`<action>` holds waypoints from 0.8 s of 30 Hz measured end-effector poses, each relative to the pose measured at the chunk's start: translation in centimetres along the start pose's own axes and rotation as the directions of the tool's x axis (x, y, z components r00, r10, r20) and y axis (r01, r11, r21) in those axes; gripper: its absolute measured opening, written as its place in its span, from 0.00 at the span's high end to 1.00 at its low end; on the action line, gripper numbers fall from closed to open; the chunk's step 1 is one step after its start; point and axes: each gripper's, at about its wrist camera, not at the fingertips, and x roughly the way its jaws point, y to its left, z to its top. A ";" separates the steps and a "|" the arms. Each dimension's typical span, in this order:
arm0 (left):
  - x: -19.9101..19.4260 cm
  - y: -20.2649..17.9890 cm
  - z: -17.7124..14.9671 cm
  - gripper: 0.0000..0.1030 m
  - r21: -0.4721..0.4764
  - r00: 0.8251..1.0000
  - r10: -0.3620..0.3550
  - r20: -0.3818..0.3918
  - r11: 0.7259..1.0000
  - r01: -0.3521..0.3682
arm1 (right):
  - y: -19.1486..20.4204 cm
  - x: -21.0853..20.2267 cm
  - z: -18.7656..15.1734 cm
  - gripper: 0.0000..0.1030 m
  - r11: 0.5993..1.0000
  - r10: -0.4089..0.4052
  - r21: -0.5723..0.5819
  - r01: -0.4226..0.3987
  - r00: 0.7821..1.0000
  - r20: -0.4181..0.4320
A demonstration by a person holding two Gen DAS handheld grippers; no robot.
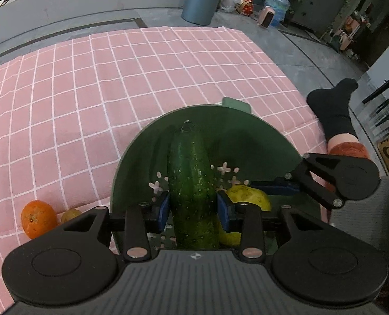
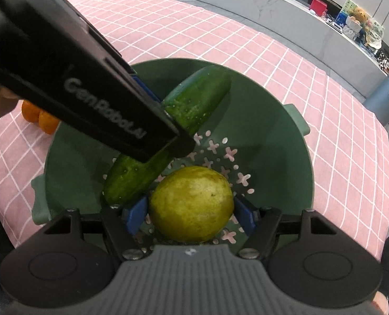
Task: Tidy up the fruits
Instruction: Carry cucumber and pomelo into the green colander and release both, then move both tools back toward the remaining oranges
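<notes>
The left gripper (image 2: 152,99) hides the cucumber's (image 2: 194,97) middle and most of two oranges (image 2: 40,116).

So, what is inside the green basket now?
In the green basket lie a cucumber, gripped by the left gripper, and a yellow-green fruit between the right gripper's pads. The perforated bottom beneath both is partly covered.

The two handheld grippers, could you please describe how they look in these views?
Both are alike: the left gripper and right gripper each have a ribbed grey body, two round black discs at the sides, black linkage arms with silver screws, and blue pads on the jaws. Seen from the right wrist, the left gripper's black body bears grey lettering. No cables show.
</notes>
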 end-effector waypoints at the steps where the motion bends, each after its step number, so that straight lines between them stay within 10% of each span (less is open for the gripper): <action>1: 0.1 0.1 0.0 0.59 -0.005 1.000 0.004 -0.005 1.000 -0.004 | 0.0 0.0 0.0 0.34 1.000 -0.002 -0.002 0.002 1.000 -0.002; 24: -12.0 -0.6 -4.7 0.47 0.156 0.967 0.080 0.243 0.980 -0.121 | 4.6 -7.9 0.3 0.14 0.980 -0.192 0.090 0.178 0.963 0.192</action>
